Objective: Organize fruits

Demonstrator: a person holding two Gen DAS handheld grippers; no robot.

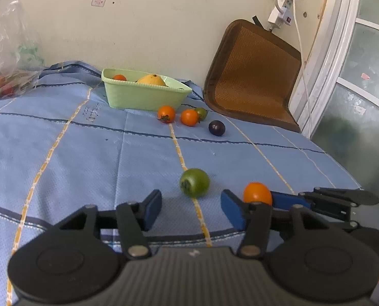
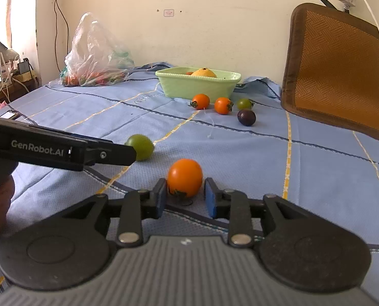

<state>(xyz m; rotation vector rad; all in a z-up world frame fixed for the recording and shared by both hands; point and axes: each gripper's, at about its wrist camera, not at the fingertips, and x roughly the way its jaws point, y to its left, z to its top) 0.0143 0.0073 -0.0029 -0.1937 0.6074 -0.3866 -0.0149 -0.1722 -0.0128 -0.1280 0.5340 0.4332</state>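
Note:
A pale green basket (image 1: 143,97) (image 2: 197,86) stands at the back of the blue cloth and holds a yellow fruit and a small orange one. In front of it lie two orange tomatoes (image 1: 166,113) (image 1: 189,117), a small green one (image 1: 201,113) and a dark plum (image 1: 216,128). My left gripper (image 1: 192,205) is open, just short of a green tomato (image 1: 194,182) (image 2: 141,146). My right gripper (image 2: 185,195) stands around an orange tomato (image 2: 185,177) (image 1: 257,193) on the cloth; the left pad touches it, a small gap shows at the right pad.
A clear plastic bag of produce (image 2: 95,58) (image 1: 8,58) lies at the back left. A brown woven mat (image 2: 342,68) (image 1: 253,74) leans against the wall at the right. The cloth's front edge (image 2: 240,223) runs just beneath my right gripper.

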